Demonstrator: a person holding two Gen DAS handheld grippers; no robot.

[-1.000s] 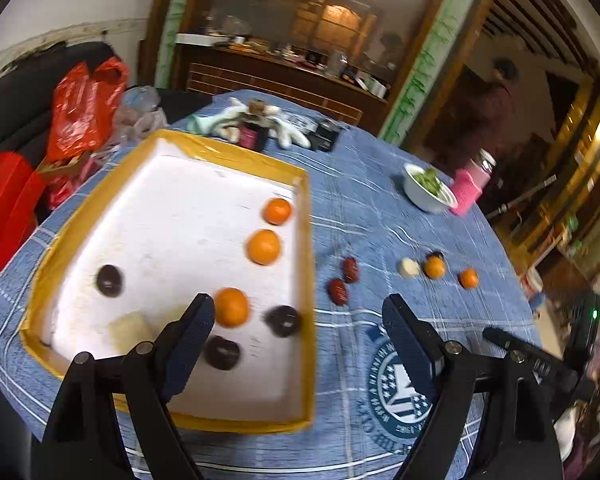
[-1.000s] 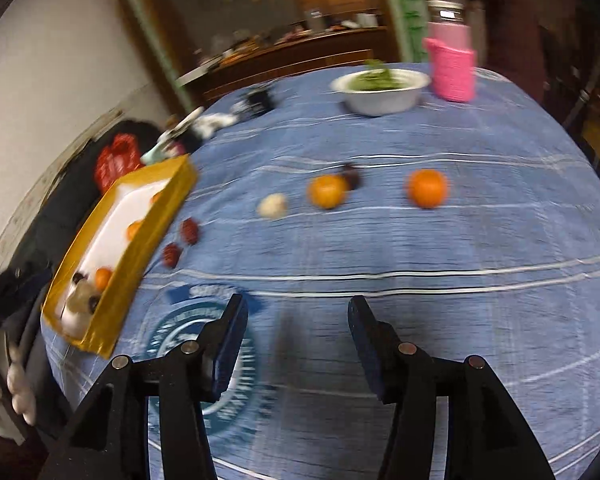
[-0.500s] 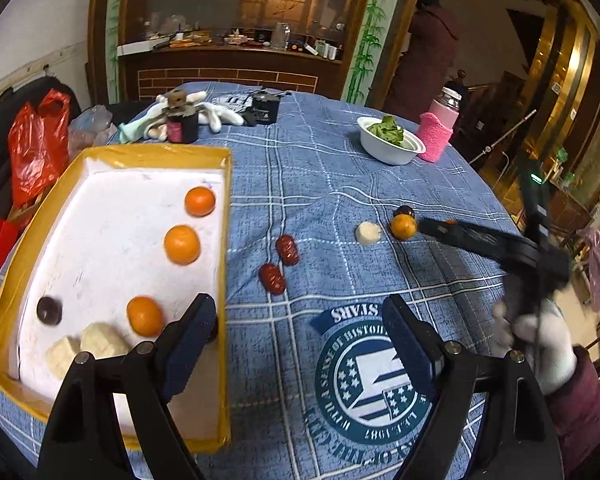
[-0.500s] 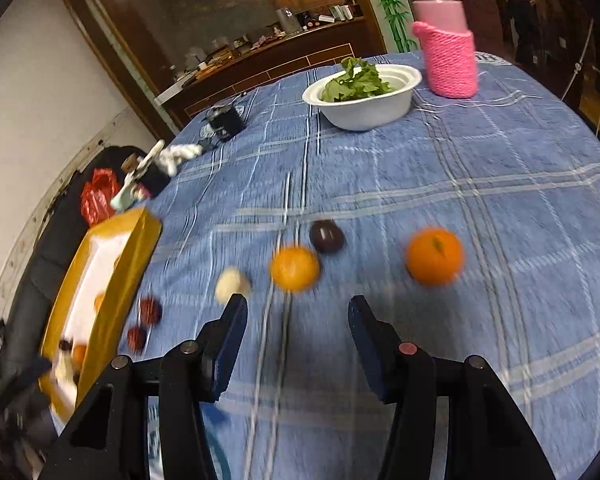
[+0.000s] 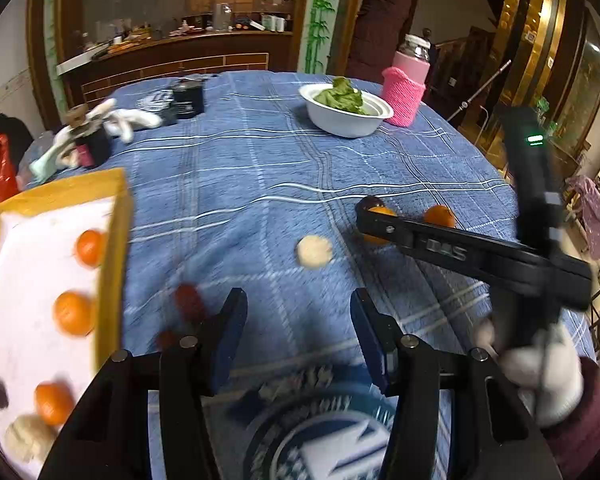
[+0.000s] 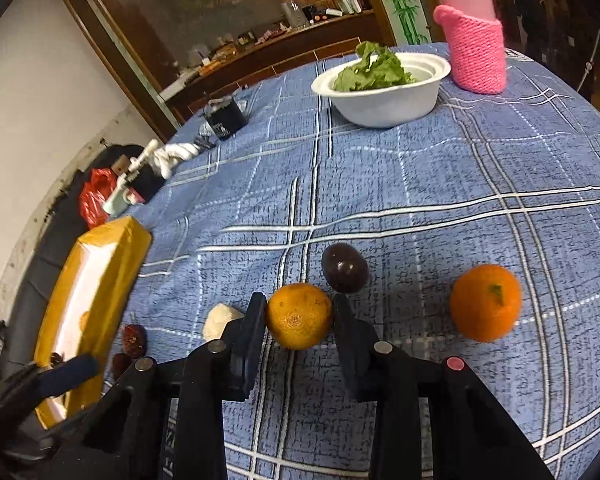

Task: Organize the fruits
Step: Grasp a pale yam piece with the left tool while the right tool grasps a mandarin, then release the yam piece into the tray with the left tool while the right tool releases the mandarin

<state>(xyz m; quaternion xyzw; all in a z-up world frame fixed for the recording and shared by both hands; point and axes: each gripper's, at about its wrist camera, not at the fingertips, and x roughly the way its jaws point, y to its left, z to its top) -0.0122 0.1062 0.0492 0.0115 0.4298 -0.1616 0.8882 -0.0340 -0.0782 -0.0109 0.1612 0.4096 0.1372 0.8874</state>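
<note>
The right gripper (image 6: 299,312) is down on the blue checked tablecloth (image 6: 440,184) with a mandarin (image 6: 299,316) sitting between its two fingers; both fingers look to be touching the fruit's sides, though whether they are squeezing it I cannot tell. Just behind that mandarin lies a dark purple fruit (image 6: 345,267), and to the right of the mandarin, a little apart, sits a second orange mandarin (image 6: 485,302). To the left of the held mandarin, just past the gripper's left finger, is a pale round fruit (image 6: 220,320), and further left again, near the yellow-rimmed tray (image 6: 112,248), are two dark red dates (image 6: 134,338).

The left gripper (image 5: 298,320) hangs over the cloth with its fingers spread wide and nothing between them. From its side, the tray (image 5: 112,248) lies left of the held mandarin, with three mandarins (image 5: 73,313) on its white floor, plus a dark fruit and a pale lump at its near end.

Far behind the mandarin stands a white bowl (image 6: 384,100) of green leaves, and beside that a bottle in a pink knitted sleeve (image 6: 478,56).
</note>
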